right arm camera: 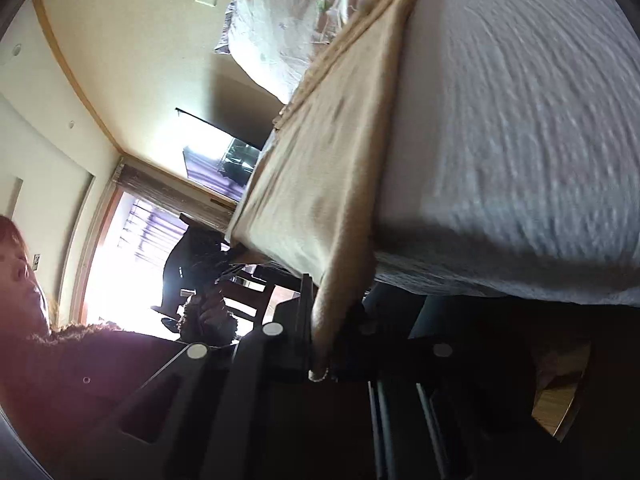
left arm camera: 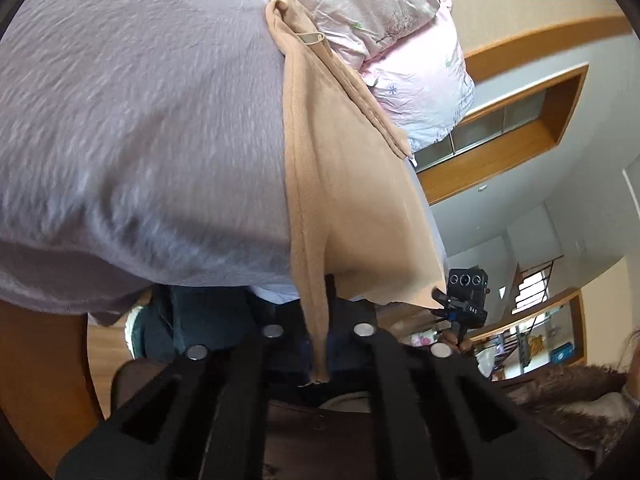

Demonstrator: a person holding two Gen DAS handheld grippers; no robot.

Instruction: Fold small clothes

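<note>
The thin beige stretch-knit garment is held taut between both tools, lifted off the lavender crinkled bedsheet and running ahead of each camera toward the far end of the bed, where its bunched end seems to rest near the pink floral quilt. The left gripper is clamped on a narrow hem strip of the cloth, which hangs down between its black fingers. The right gripper is likewise pinched on the opposite near corner, the fabric rolled into a cord right at its jaws; in the left view that tool shows just beyond the cloth's other corner.

My read is that the step is spreading or carrying the near edge over to make a fold. To do it well, keep both grips level and equally tensioned so the near edge stays straight, carry both corners forward together toward the far end, and lower them onto the sheet before letting go. The knit is slippery and stretchy, so an uneven pull would likely skew the fold or slip the left's thin hold
</note>
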